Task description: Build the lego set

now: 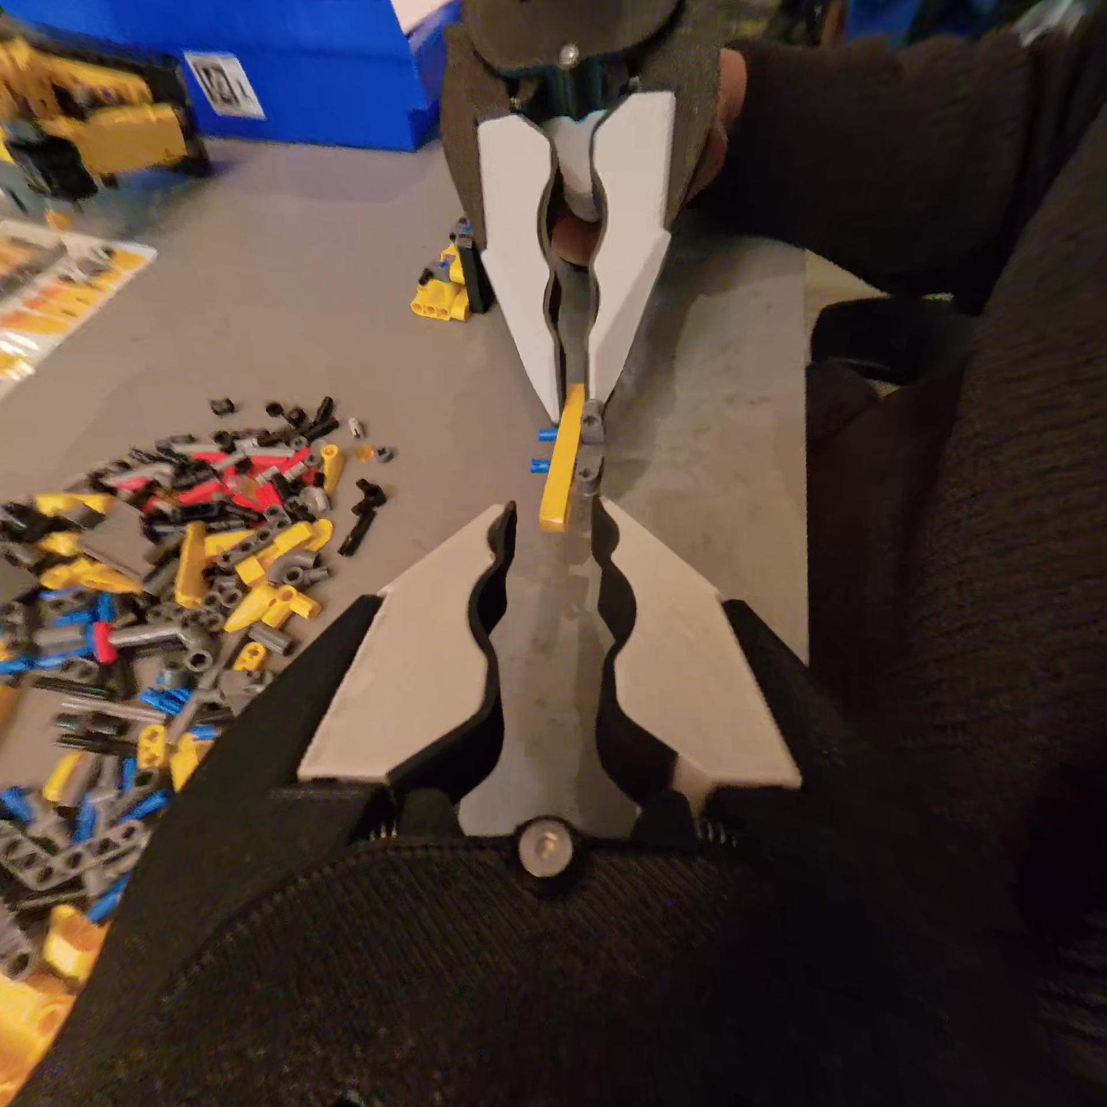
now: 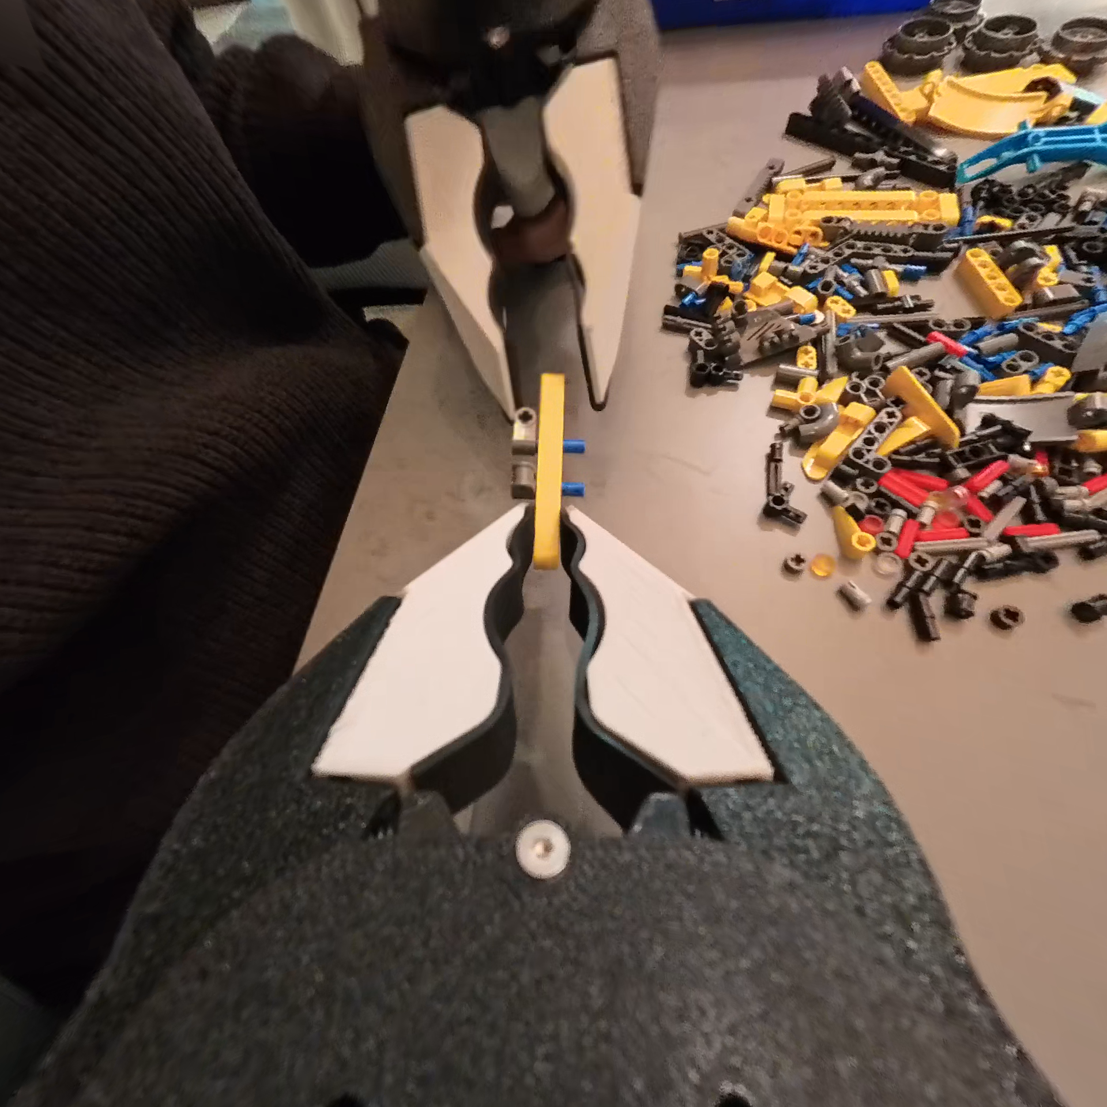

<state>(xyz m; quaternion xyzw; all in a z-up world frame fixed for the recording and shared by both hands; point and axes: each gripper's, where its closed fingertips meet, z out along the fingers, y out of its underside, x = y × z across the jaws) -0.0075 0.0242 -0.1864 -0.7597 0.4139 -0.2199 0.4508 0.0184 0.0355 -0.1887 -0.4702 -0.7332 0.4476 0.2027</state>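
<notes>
Right gripper: fingers nearly together, tips pinched on the near end of the yellow beam; seen from the left wrist view it is the far white pair, clamped on the beam's far end.
Left gripper: fingers parted, a clear gap between the tips; the beam's free end sits in that gap, contact with either tip cannot be told. In the right wrist view it shows beyond the beam, tips spread to both sides of the beam's end.
Yellow beam: held edge-on above the grey table, spanning tip to tip between the two grippers.
Blue pins: two, sticking out of one flat side of the beam.
Grey connector: fixed on the opposite side of the beam from the pins.
Loose parts pile: yellow, black, grey, red and blue pieces on the table, on the pin side of the beam, well apart from it.
Small yellow-black assembly: on the table beyond the beam, beside the right gripper's fingers.
Dark knit sleeve: on the connector side of the beam.
Black wheels: past the pile, farthest from the beam.
</notes>
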